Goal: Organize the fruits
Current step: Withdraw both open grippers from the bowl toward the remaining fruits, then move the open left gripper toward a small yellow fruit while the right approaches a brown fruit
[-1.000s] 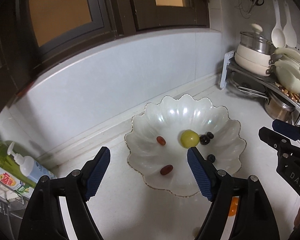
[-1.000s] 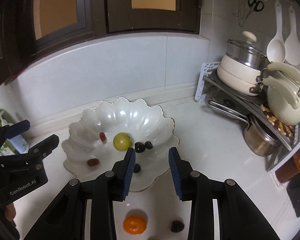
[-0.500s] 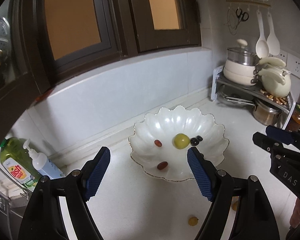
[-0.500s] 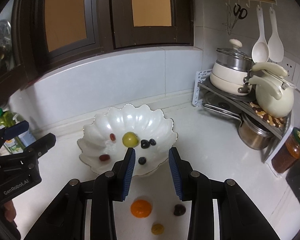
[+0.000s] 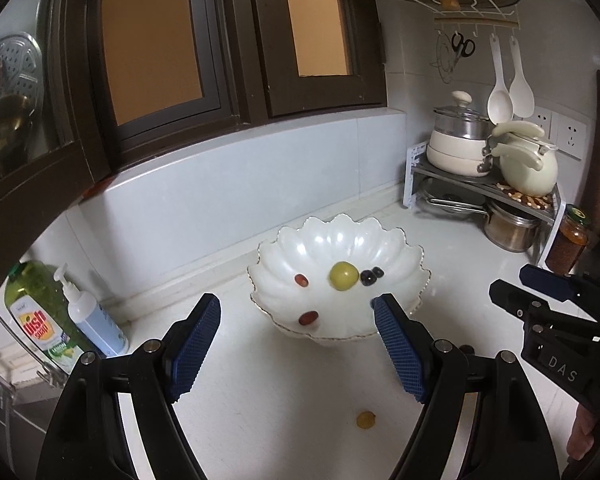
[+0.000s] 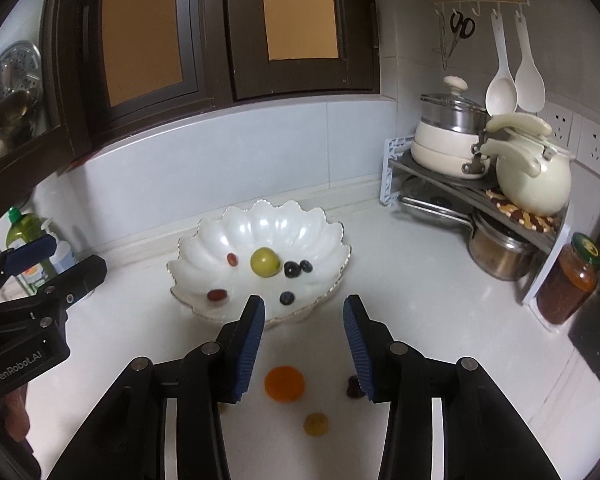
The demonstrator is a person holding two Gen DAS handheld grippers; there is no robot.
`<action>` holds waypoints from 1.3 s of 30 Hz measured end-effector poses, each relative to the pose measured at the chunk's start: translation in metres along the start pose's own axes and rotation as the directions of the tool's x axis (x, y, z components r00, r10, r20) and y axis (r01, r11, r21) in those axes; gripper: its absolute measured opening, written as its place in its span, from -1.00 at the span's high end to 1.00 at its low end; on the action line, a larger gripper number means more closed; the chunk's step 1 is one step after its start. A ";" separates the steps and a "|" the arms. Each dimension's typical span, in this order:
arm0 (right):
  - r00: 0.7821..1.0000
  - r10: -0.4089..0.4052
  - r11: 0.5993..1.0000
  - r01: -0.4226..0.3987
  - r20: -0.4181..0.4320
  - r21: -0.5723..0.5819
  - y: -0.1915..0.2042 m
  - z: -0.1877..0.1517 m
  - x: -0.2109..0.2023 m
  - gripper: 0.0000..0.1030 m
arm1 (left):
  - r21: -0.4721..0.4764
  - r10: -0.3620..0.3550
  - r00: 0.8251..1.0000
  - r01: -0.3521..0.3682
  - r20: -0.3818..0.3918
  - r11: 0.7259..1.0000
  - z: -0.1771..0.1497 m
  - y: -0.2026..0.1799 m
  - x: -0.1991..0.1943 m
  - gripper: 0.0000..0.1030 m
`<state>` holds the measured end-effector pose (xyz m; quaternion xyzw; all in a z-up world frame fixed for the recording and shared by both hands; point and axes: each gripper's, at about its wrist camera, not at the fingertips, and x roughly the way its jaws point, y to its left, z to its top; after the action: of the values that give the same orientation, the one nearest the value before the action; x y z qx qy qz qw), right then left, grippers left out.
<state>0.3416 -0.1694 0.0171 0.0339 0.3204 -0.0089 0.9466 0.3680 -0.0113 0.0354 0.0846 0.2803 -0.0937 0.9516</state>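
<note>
A white scalloped bowl (image 5: 396, 240) (image 6: 332, 236) sits on the white counter, holding a green fruit (image 5: 343, 275) (image 6: 265, 262), red fruits and dark berries. On the counter in front of it lie an orange fruit (image 6: 284, 383), a small yellow fruit (image 6: 315, 424) (image 5: 365, 420) and a dark fruit (image 6: 352, 387). My left gripper (image 5: 296, 320) is open and empty, held back from the bowl. My right gripper (image 6: 304, 320) is open and empty, above the loose fruits.
A corner rack (image 5: 480, 188) with pots and a cream kettle (image 6: 532, 176) stands at the right, a jar (image 6: 568, 284) beside it. Dish soap bottle (image 5: 40, 316) and pump bottle (image 5: 92, 320) stand at the left by a wire rack.
Both grippers have pulled back and up from the bowl. The bowl looks smaller, and the loose fruits on the counter have come into view. Both jaws stay open.
</note>
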 end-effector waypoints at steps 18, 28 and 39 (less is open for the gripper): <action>1.000 -0.027 1.000 0.027 -0.011 -0.014 -0.004 -0.043 -0.014 0.17 | 0.018 -0.061 0.994 0.063 -0.095 0.998 -0.050 -0.017 0.001 -0.54; 0.997 -0.049 0.997 0.045 -0.063 -0.059 -0.002 -0.071 -0.010 0.17 | 0.030 -0.087 0.986 0.092 -0.140 0.995 -0.081 -0.023 0.005 -0.54; 0.994 -0.030 0.998 0.025 -0.103 -0.050 -0.002 -0.093 -0.002 0.17 | 0.018 -0.108 0.983 0.112 -0.148 0.994 -0.102 -0.024 0.009 -0.53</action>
<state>0.2833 -0.1645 -0.0551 0.0069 0.3697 -0.0125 0.9290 0.3169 -0.0138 -0.0569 0.0882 0.3523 -0.1432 0.9206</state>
